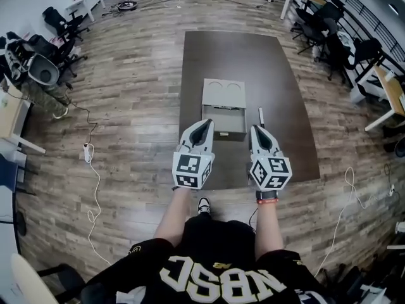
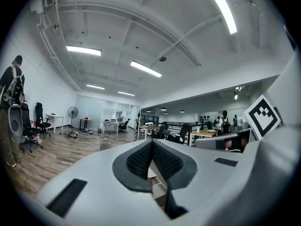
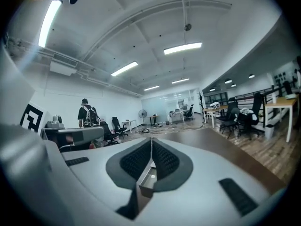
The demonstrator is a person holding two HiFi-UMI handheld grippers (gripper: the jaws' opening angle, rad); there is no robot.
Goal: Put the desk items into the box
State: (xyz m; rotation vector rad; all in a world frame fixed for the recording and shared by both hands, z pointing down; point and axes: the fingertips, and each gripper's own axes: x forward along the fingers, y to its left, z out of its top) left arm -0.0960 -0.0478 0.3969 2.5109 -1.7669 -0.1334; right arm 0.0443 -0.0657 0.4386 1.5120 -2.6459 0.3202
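A grey box (image 1: 223, 124) lies on the dark brown table (image 1: 285, 125), its lid (image 1: 224, 94) folded back on the far side. A thin light pen-like item (image 1: 260, 115) rests on the table just right of the box. My left gripper (image 1: 205, 125) is shut and empty, its tip over the box's near left corner. My right gripper (image 1: 255, 130) is also shut and empty, just right of the box and near the pen-like item. In the left gripper view the jaws (image 2: 152, 143) are pressed together, as in the right gripper view (image 3: 151, 142); below them a piece of the box (image 3: 146, 180) shows.
Wood floor surrounds the table. A white cable and power strip (image 1: 88, 151) lie on the floor at left. Office chairs (image 1: 63, 24) stand at the back left, desks and chairs (image 1: 329, 37) at the right. A person with a backpack (image 3: 89, 117) stands far off.
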